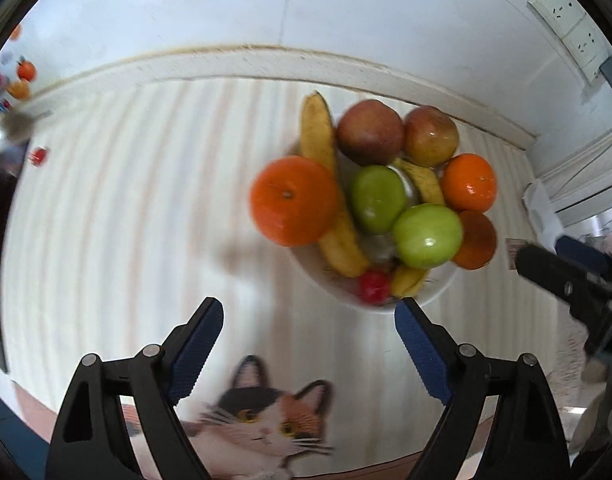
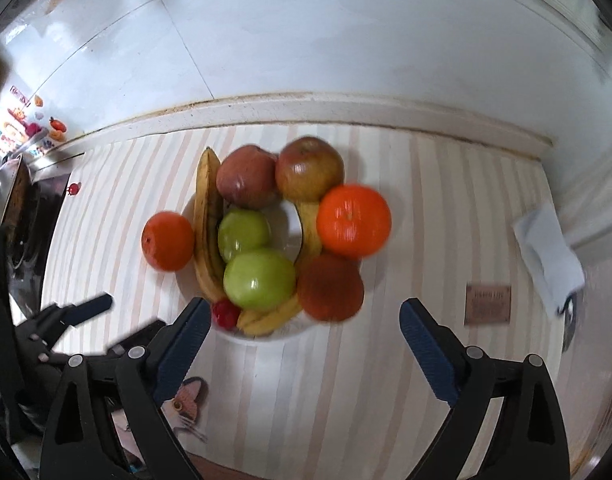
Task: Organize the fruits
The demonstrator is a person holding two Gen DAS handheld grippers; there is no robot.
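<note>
Though blurred, brown label [image 2: 488,305] unreadable

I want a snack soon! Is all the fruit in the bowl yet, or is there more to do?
Nearly done, it seems. The white bowl already holds two red apples, two green apples, bananas, oranges and a small red fruit. The left gripper and right gripper are both open with nothing between the jaws. No loose fruit shows on the striped cloth; perhaps only tidying is left.

White bowl [image 2: 294,330] heaped: two red apples [image 2: 246,176], two green apples [image 2: 260,280], bananas [image 2: 206,216]. Oranges [image 2: 354,221] perched at rim, left and right.
</note>
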